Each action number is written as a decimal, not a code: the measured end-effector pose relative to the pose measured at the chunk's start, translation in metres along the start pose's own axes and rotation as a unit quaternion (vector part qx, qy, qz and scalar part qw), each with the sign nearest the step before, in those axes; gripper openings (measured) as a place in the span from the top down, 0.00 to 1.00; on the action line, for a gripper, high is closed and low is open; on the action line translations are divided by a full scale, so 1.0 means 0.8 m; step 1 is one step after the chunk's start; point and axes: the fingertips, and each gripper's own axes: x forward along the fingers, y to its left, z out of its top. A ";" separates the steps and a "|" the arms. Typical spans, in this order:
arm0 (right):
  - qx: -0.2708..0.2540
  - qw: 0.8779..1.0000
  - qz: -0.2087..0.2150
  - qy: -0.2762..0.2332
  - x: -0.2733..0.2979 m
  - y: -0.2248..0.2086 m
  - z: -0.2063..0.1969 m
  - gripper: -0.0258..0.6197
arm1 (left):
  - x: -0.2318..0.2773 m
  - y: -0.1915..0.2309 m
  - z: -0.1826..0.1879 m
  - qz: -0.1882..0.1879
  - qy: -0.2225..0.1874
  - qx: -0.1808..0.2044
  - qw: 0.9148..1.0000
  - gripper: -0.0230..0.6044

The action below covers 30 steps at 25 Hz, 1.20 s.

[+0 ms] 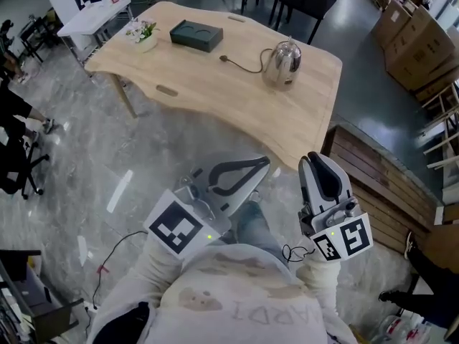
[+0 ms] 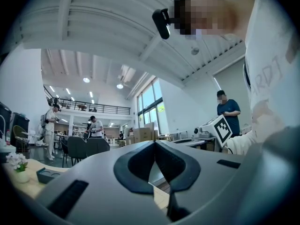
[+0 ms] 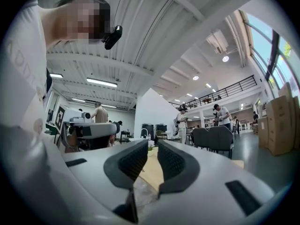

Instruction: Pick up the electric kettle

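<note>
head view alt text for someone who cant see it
A steel kettle stands on a wooden table, a dark tray and flower pot to its left. The person's left tool and right tool, both empty, hang before its near edge.

Loft office: mezzanine [image 2: 89, 108], cardboard boxes [image 1: 410, 38]

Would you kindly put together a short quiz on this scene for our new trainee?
1. True or false: the electric kettle stands on the wooden table, and neither pair of tongs touches it.
2. Which of these lies nearest the kettle? A) the dark tray B) the flower pot C) the white side table
3. Fill in: the left tongs are shut and empty, while the right tongs stand slightly ____ with nothing between them.

Key: 1 true; 2 A; 3 open.
</note>
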 end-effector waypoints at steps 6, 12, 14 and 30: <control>0.006 1.000 0.001 0.010 0.034 -0.046 -0.022 0.80 | 0.021 0.039 -0.011 0.017 0.005 -0.002 1.000 0.94; 0.011 1.000 0.010 0.026 0.084 -0.105 -0.047 0.75 | 0.065 0.086 -0.025 0.026 0.015 -0.004 1.000 0.94; 0.013 0.999 0.014 0.035 0.101 -0.124 -0.056 0.74 | 0.080 0.100 -0.031 0.025 0.019 -0.008 0.999 0.94; 0.035 0.991 0.059 0.115 0.216 -0.255 -0.150 0.67 | 0.193 0.212 -0.076 0.048 0.044 -0.053 0.996 0.94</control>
